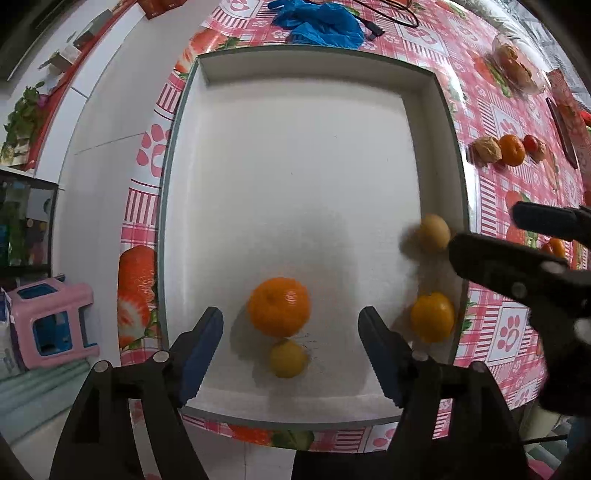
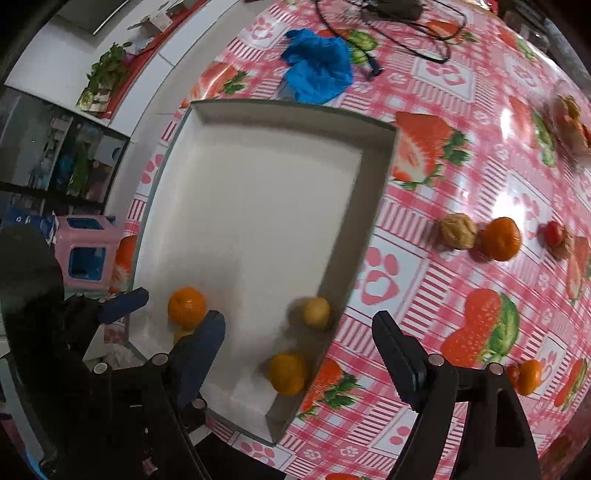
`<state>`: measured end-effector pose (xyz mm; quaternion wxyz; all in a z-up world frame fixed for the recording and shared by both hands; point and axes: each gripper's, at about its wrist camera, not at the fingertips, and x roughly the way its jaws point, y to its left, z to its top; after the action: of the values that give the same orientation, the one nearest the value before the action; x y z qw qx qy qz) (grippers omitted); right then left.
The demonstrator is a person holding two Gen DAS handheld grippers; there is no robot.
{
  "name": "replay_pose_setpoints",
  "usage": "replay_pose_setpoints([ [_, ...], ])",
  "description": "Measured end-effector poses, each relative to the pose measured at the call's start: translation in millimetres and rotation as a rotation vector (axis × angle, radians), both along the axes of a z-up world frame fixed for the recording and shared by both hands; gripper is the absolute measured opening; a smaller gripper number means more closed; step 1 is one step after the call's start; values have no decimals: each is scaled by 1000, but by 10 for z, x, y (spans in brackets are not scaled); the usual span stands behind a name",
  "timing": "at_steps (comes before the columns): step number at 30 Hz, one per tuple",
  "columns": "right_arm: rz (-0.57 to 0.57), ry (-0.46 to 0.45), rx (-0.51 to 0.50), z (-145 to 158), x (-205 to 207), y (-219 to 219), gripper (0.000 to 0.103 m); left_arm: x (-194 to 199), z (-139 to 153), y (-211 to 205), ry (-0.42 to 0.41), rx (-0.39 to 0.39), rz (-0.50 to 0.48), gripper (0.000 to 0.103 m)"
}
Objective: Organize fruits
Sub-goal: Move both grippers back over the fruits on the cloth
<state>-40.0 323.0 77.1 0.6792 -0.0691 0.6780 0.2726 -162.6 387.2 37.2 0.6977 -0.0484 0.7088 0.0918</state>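
A white tray point(image 1: 295, 155) lies on the pink tablecloth; it also shows in the right wrist view point(image 2: 255, 192). In it are an orange mandarin point(image 1: 279, 306), a small yellow fruit point(image 1: 288, 359), another mandarin point(image 1: 432, 316) and a tan fruit point(image 1: 434, 233), blurred. My left gripper point(image 1: 291, 336) is open and empty above the first mandarin. My right gripper point(image 2: 299, 339) is open and empty over the tray's right wall, near the tan fruit point(image 2: 317, 311) and a mandarin point(image 2: 288, 373). The right gripper shows in the left wrist view point(image 1: 517, 243).
On the cloth right of the tray lie a walnut point(image 2: 458, 230), a mandarin point(image 2: 500, 239), a small red fruit point(image 2: 554, 233) and another mandarin point(image 2: 528, 376). A blue plastic bag point(image 2: 317, 72) and black cables point(image 2: 417, 33) lie beyond the tray. A pink stool point(image 1: 51, 321) stands on the floor at left.
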Motion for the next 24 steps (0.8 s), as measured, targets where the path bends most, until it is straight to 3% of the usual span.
replay_pose_setpoints([
  [2, -27, 0, -6, 15, 3, -124, 103, 55, 10, -14, -2, 1, -11, 79],
  [10, -146, -7, -48, 62, -51, -809, 103, 206, 125, -509, -14, -3, -91, 79],
  [24, -399, 93, -142, -255, -389, -2333, 103, 706, 380, -1471, -69, -16, -274, 79],
])
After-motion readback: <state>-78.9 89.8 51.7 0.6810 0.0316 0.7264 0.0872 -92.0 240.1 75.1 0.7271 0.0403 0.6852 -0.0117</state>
